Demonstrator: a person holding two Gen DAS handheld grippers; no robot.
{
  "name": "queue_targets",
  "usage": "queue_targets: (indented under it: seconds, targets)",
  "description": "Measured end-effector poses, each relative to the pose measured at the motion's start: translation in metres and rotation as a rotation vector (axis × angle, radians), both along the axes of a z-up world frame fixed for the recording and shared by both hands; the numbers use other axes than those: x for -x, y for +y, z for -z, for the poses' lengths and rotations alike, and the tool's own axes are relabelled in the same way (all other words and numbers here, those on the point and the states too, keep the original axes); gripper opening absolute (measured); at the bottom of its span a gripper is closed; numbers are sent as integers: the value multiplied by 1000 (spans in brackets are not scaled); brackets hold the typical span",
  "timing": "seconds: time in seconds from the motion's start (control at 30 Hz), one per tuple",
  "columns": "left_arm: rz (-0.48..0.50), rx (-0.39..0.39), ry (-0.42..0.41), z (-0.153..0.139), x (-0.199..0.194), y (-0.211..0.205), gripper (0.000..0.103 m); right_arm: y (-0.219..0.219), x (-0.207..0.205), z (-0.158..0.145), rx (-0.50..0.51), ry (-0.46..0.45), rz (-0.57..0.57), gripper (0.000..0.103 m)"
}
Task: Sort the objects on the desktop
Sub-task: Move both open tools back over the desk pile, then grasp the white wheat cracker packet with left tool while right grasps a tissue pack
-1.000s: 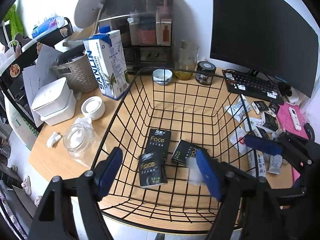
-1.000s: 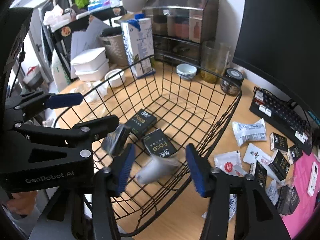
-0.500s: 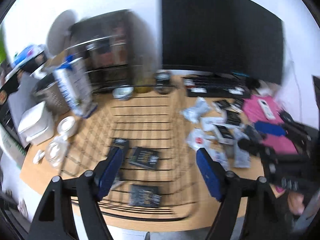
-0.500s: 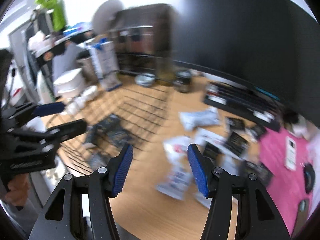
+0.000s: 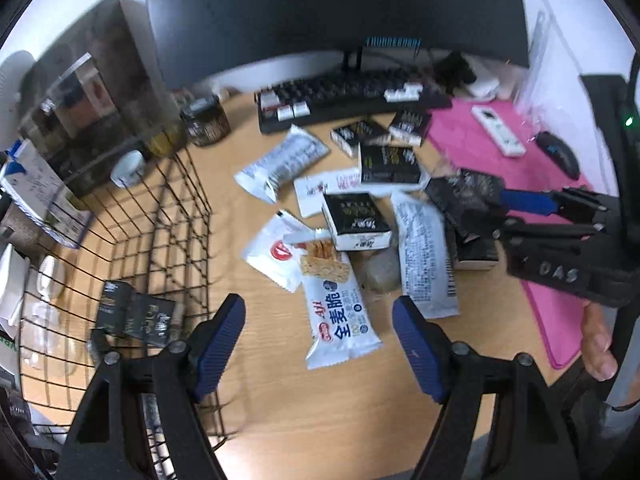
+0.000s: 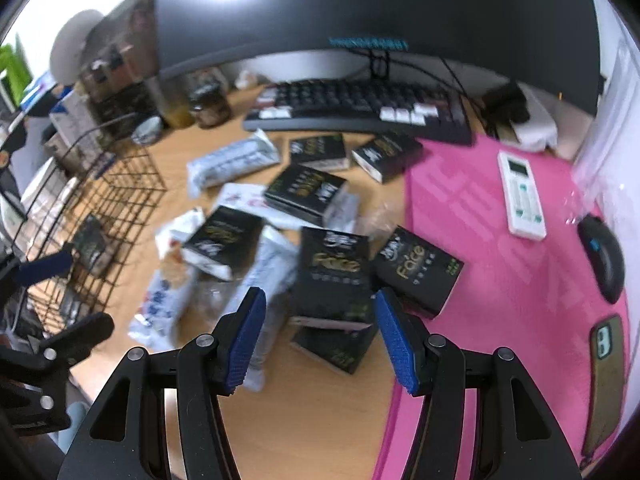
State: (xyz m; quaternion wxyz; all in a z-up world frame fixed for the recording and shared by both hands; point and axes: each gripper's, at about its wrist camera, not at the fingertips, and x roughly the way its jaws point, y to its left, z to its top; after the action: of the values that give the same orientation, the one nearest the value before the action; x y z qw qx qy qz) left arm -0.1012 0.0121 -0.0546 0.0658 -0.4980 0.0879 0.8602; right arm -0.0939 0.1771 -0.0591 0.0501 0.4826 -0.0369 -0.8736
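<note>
Both grippers poised over the pile of packets beside the wire basket point(image 5: 160, 216), nothing carried: left gripper point(image 5: 319, 344) spread wide and empty above a white snack bar wrapper point(image 5: 342, 312), right gripper point(image 6: 320, 336) spread and empty over a black "Face" tissue pack point(image 6: 332, 276)

Step in hand, by the look of it: reaching for the next 2 items to drop into the basket, where a few black packs point(image 5: 136, 314) already lie

To do it well:
- Lower each gripper straight down, pads astride the short sides of 1 pack only
- For the right, take the topmost "Face" pack, avoiding the neighbour point(image 6: 418, 270) touching it at the right
- For the left, squeeze the wrapper gently across its width; thin foil likely to slip or crumple
- Lift clear of the pile before swinging over the basket rim

Readable writing:
- "Face" in gold on the black packs
- Large blue Chinese characters and a "100" on the white wrapper
- Teal lettering on the monitor point(image 5: 340, 12) lower edge, too blurred to read
- Pale lettering on the right gripper body in the left view, unclear
</note>
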Motion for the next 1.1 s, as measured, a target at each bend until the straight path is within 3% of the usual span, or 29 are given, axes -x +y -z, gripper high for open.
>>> queue_targets:
  seconds: [0.1, 0.23, 0.4, 0.5, 0.57, 0.6, 0.67, 0.7, 1.1]
  targets:
    - [3, 82, 22, 9, 6, 10, 81, 5, 10, 9, 16, -10, -1, 57]
    - [22, 48, -13, 18, 16, 15, 81, 3, 23, 21, 23, -31, -3, 57]
    - [13, 65, -45, 33, 26, 18, 81, 2, 29, 29, 37, -40, -2, 57]
    - [4, 56, -64, 40, 30, 16, 81, 2, 29, 30, 44, -44, 2, 47]
    - [-3, 63, -66, 43, 32, 16, 81, 3, 27, 29, 43, -42, 5, 47]
    - [-5, 60, -71, 45, 33, 15, 79, 3, 25, 29, 43, -44, 6, 47]
    - [-3, 48, -96, 51, 36, 15, 61, 3, 21, 28, 44, -48, 7, 47]
    - [2, 43, -116, 54, 37, 15, 45, 4, 19, 27, 49, -49, 7, 47]
    - [78, 74, -147, 55, -10, 34, 43, 5, -49, 16, -4, -35, 33, 47]
